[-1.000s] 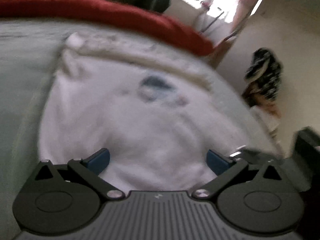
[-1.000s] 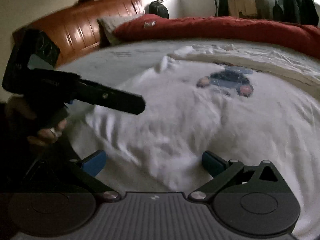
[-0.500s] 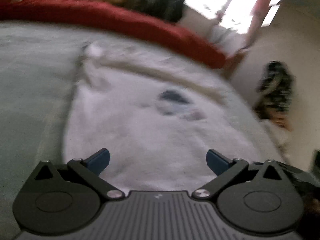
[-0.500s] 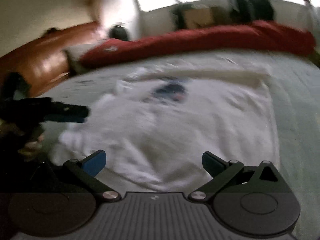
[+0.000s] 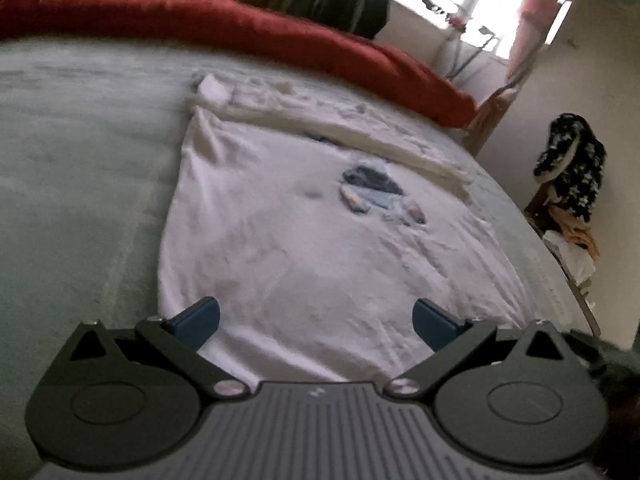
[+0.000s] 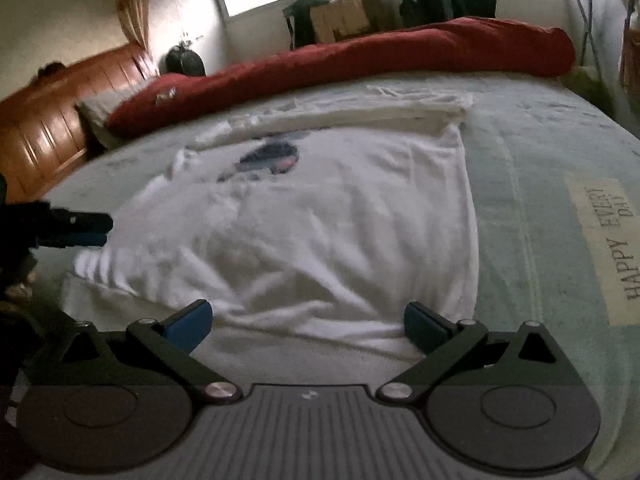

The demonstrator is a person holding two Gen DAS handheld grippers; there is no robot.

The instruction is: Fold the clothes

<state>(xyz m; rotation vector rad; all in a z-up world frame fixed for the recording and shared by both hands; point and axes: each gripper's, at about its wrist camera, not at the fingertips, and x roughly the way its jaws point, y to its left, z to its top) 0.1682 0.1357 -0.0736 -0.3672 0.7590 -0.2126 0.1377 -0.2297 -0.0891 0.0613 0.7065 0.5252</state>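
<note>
- White T-shirt with a dark printed graphic (image 5: pixel 320 248), left wrist view: spread flat on the pale grey-green bedsheet (image 5: pixel 80 184), lightly creased, hem nearest the camera; a cream folded cloth (image 5: pixel 360 128) lies along its far end.
- Left gripper (image 5: pixel 316 320): jaws spread wide, holding nothing, blue pads over the hem.
- Sheet to the left of the shirt is bare; a long red duvet roll (image 5: pixel 280 44) bounds the far edge of the bed.
- White T-shirt (image 6: pixel 320 216), right wrist view: wrinkled across the middle, one sleeve bunched at the left; its right edge runs straight.
- Right gripper (image 6: pixel 308 322): jaws wide apart, empty, above the hem.
- The left gripper (image 6: pixel 86 228) appears at the left sleeve, blurred. Open sheet lies to the right, carrying a printed "HAPPY EVERY DAY" label (image 6: pixel 612 248).
</note>
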